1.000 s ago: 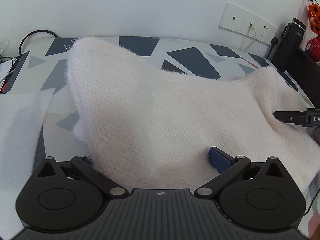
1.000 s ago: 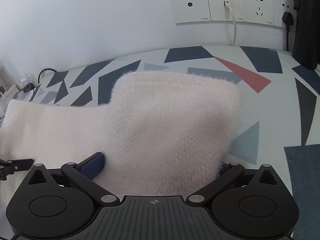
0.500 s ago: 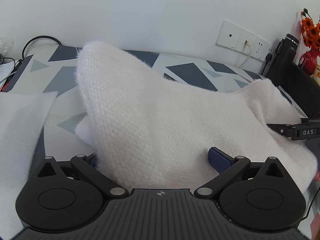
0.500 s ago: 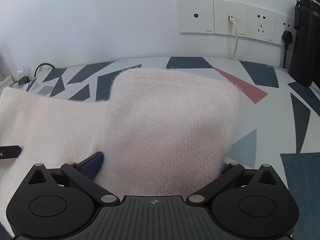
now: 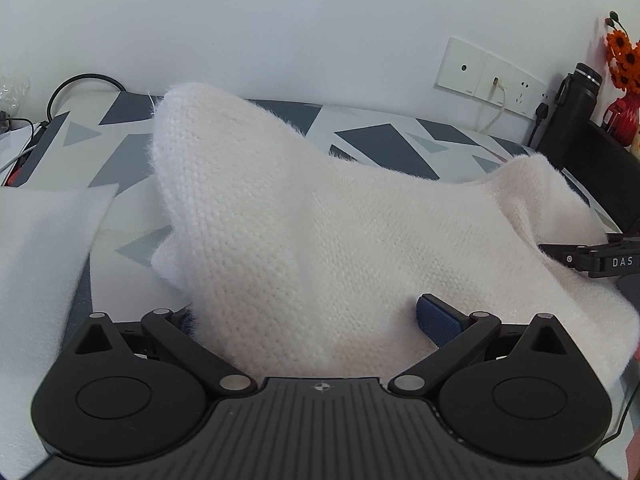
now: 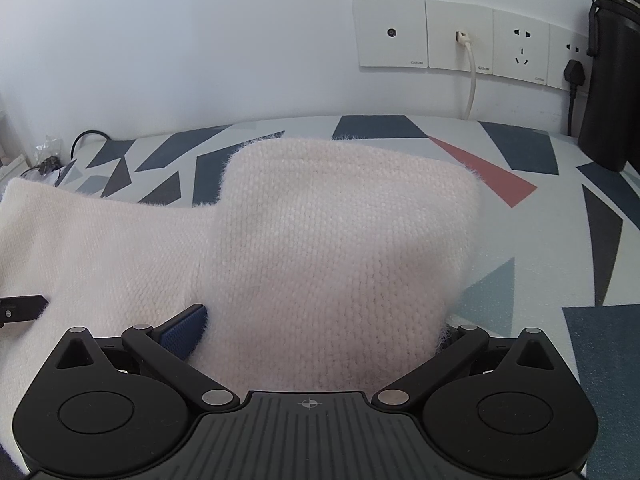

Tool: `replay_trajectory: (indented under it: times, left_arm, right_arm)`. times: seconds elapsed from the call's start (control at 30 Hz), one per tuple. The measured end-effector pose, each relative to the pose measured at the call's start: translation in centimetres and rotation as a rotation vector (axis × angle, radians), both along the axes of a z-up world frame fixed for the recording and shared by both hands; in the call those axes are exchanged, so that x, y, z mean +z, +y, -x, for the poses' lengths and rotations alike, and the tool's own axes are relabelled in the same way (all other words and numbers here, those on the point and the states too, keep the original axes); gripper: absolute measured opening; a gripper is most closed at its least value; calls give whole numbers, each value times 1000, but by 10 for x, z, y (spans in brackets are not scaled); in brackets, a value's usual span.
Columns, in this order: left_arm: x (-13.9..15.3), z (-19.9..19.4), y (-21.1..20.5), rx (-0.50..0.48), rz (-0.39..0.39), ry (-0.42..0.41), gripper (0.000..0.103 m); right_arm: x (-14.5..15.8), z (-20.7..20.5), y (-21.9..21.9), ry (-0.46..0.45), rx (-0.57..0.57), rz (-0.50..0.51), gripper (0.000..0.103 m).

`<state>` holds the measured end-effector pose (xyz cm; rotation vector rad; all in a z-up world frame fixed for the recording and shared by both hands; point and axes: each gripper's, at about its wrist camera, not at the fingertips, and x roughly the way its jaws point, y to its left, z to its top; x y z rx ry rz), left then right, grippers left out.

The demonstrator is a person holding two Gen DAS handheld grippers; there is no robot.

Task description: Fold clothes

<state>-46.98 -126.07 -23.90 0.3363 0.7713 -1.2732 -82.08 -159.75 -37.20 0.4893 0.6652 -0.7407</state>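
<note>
A cream fuzzy knit sweater (image 5: pixel 304 240) is held up between both grippers above a table with a geometric patterned cover (image 5: pixel 380 140). My left gripper (image 5: pixel 312 320) is shut on the sweater's near edge; its blue right pad (image 5: pixel 436 320) shows, the left pad is buried in the knit. My right gripper (image 6: pixel 320 328) is shut on the other end of the sweater (image 6: pixel 328 248); its blue left pad (image 6: pixel 182 332) shows. Each gripper's tip appears at the edge of the other's view: the right gripper (image 5: pixel 592 258) and the left gripper (image 6: pixel 20 306).
A white cloth (image 5: pixel 36 248) lies at the left. Wall sockets (image 6: pixel 460 36) with a white cable, a black bottle (image 6: pixel 612 68), a red vase with orange flowers (image 5: pixel 624 92) and black cables (image 5: pixel 80 84) line the back wall.
Both grippers have risen and pulled back with the sweater held between them; the garment hangs higher off the table and the wall sockets sit higher in both views.
</note>
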Motion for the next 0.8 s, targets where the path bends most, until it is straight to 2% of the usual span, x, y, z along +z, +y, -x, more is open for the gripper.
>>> replay_trajectory:
  times: [0.37, 0.6, 0.8]
  left_arm:
    - [0, 3, 0, 20, -11, -8, 103]
    - [-1, 21, 11, 68, -17, -18, 103]
    - [0, 36, 25, 39, -12, -16, 103]
  right_arm:
    - [0, 2, 1, 0, 10, 4, 102]
    - [-1, 7, 12, 1, 20, 21, 102]
    - [-2, 18, 26, -5, 43, 27, 102]
